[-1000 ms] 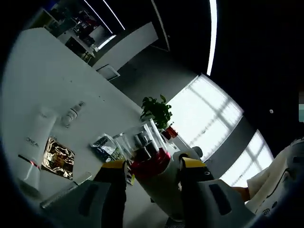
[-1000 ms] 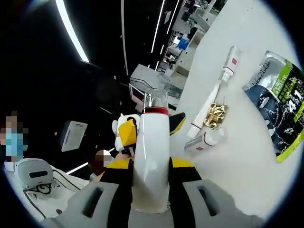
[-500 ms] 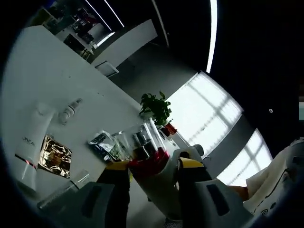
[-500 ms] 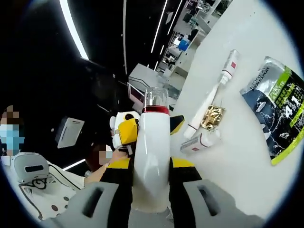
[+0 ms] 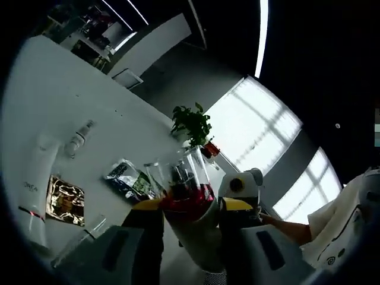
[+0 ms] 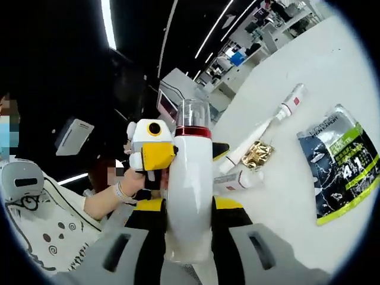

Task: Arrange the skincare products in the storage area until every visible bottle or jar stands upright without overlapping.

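White bottle (image 6: pixel 190 202) (clear cap) between jaws

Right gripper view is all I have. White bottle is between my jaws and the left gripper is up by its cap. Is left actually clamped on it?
Observer: Yes. In the left gripper view the left gripper has its jaws closed on the white bottle at the red band, just under the clear cap.
Operator: What's past the cap?
Observer: A potted plant beyond the far end of the table, in front of bright windows.
Operator: Any label on the tube on the table?
Observer: The white tube lies flat. Part of its lettering reads "OREA".
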The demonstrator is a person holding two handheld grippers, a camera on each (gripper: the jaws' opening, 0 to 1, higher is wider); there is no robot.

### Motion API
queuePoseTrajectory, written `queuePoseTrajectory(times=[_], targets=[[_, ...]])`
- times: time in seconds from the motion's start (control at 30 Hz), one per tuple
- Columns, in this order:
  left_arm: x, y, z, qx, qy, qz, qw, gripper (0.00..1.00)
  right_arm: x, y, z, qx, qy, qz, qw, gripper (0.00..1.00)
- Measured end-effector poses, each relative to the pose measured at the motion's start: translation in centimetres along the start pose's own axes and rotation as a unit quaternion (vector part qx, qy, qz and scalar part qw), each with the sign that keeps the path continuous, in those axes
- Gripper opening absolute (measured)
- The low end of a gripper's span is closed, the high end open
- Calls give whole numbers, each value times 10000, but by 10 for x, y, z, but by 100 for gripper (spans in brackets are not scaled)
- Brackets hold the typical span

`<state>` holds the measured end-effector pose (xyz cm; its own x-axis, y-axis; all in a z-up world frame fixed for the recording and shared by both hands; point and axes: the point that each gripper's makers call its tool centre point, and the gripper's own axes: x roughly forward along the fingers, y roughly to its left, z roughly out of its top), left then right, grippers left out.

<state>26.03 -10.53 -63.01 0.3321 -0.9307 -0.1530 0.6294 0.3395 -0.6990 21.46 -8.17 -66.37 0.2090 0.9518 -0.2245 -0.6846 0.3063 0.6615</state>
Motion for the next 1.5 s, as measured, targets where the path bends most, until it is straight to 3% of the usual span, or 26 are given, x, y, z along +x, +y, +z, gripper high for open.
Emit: queuePoseTrajectory(times=[0.07, 0.13, 0.5, 0.6, 0.7, 0.77, 0.97, 1.1, 1.27, 1.5], targets=[[3, -2, -3, 140, 128, 5, 9998, 29, 0, -1, -4, -114, 97, -60, 9999, 28], [5, -1, -4, 28, 200, 95, 9998, 29, -1, -4, -6, -12, 86, -74, 9999, 28], [12, -6, -4, 234, 234, 182, 9993, 26, -9, -18, -6, -401, 149, -468, 9980, 30], [13, -2, -3, 614, 257, 386, 9970, 26, -9, -29, -7, -513, 198, -753, 9956, 31], [15, 0, -6, 1098, 421, 607, 9912, 26, -7, -37, -10, -493, 301, -938, 9939, 32], [16, 0, -7, 1218, 479, 664, 9892, 26, -6, -38, -12, -518, 351, -973, 9933, 32], [16, 10, -2, 1692, 434, 1013, 9794, 26, -9, -54, -6, -1007, 426, -1475, 9830, 32], [22, 10, -4, 2170, 558, 1162, 9676, 26, -8, -62, -7, -1172, 554, -1627, 9781, 32], [25, 9, -11, 2475, 637, 1326, 9577, 26, -9, -69, -8, -1618, 644, -1827, 9676, 31], [28, 11, -13, 2768, 726, 1471, 9468, 26, -7, -74, -9, -1794, 704, -1902, 9626, 31]])
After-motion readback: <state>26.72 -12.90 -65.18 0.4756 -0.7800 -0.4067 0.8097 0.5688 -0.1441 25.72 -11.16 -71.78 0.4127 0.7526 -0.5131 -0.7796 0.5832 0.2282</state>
